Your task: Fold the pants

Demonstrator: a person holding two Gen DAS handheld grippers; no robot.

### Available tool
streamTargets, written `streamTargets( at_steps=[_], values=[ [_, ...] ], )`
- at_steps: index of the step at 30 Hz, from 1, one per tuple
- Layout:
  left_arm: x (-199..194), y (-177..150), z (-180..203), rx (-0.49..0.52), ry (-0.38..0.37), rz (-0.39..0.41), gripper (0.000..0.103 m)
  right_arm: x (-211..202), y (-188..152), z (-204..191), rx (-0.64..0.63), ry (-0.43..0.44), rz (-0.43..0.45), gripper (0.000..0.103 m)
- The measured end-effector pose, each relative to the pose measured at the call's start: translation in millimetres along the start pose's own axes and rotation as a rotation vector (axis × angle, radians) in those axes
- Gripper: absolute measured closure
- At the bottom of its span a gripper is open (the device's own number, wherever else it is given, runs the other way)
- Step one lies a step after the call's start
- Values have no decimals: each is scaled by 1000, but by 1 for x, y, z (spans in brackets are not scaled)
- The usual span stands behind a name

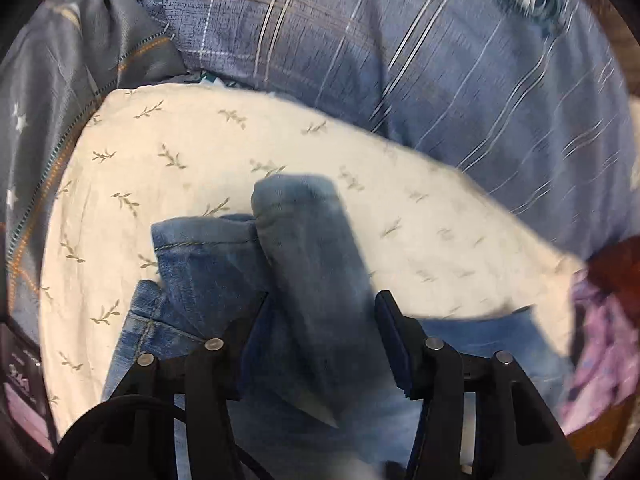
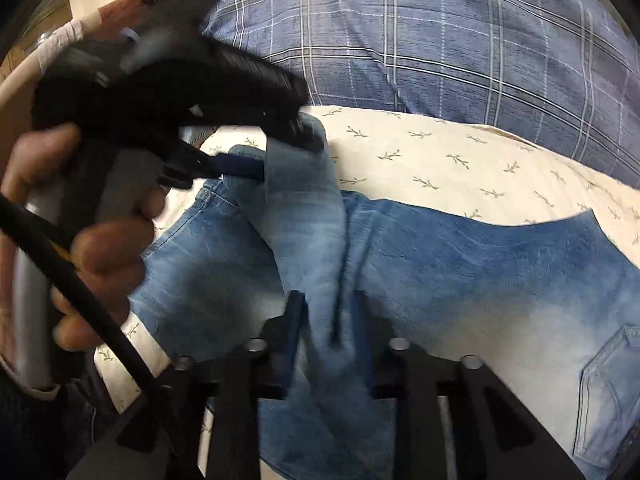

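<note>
Light blue jeans [image 2: 460,264] lie on a cream sheet with a leaf print [image 2: 440,160]. My left gripper [image 1: 320,300] is shut on a bunched fold of a jeans leg [image 1: 304,232] and holds its hem end up above the sheet. The same gripper shows in the right wrist view [image 2: 288,148], held by a hand, clamping the fold. My right gripper [image 2: 328,308] is shut on the lower part of the same raised denim fold [image 2: 320,248]. A back pocket [image 2: 608,380] shows at the right.
A blue plaid pillow [image 2: 440,40] lies behind the sheet. A grey star-print cover with a zip [image 1: 60,120] is at the left. Purple patterned cloth [image 1: 600,340] lies at the right edge. A black cable [image 2: 80,300] runs from the left gripper.
</note>
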State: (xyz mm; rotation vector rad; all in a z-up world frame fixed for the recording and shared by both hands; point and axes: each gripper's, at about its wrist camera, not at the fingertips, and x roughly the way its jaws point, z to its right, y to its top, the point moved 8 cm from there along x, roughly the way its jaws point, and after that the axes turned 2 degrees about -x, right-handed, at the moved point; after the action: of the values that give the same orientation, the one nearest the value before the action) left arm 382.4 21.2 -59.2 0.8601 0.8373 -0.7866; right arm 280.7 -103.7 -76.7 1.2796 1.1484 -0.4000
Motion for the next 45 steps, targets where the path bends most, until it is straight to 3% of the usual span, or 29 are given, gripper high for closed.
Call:
streamTargets(
  at_steps=[2,3,4,6,13,16,19,22,24,26,28,31,33,35,37,38,40,42,45],
  values=[
    [3,-1,-3,-11,19,3,65,-5,-4,2,18,22,9,87],
    [1,-1,-5,-21,22,17,86,-6,-5,2,21,25,9,88],
    [-1,-1,-5,-21,16,20,97,-7,-7,3,24,26,11,89],
    [-10,0,-5,-46,-22,36,100,-11,-5,2,30,26,21,89],
    [-110,-20,-30,-142,-233,208,101,-42,5,-8,33,31,99,89],
    [-122,-49,-68,-212,-207,247,101,-46,5,-19,-1,44,108,88],
    [-106,-85,-106,-316,-169,192,101,-31,-7,-29,-42,35,64,81],
    [-90,-107,-120,-354,-126,116,100,-15,-25,-34,-23,41,-12,74],
    [-85,-108,-122,-374,-127,100,99,-20,-30,-35,-10,38,0,47],
    [-89,-106,-121,-368,-122,113,92,-30,-31,-39,-6,42,29,35],
    [-89,-106,-119,-355,-93,125,76,-38,-32,-42,-34,26,43,35],
    [-83,-108,-118,-353,-57,115,78,-31,-39,-42,-75,-19,12,35],
    [-82,-108,-116,-353,-42,115,84,-17,-47,-39,-88,-51,-23,42],
    [-83,-109,-113,-337,-23,128,93,-4,-55,-39,-105,-66,-62,63],
    [-87,-109,-107,-297,-4,143,97,-3,-57,-43,-142,-90,-53,75],
    [-90,-110,-105,-287,-8,151,98,-5,-57,-45,-151,-89,-59,92],
    [-105,-113,-100,-260,-17,195,99,-16,-53,-46,-128,-80,-53,96],
    [-107,-123,-97,-231,21,209,98,-31,-49,-45,-116,-58,-27,96],
    [-77,-134,-104,-232,91,92,97,-31,-56,-40,-77,-14,-43,96]
  ],
)
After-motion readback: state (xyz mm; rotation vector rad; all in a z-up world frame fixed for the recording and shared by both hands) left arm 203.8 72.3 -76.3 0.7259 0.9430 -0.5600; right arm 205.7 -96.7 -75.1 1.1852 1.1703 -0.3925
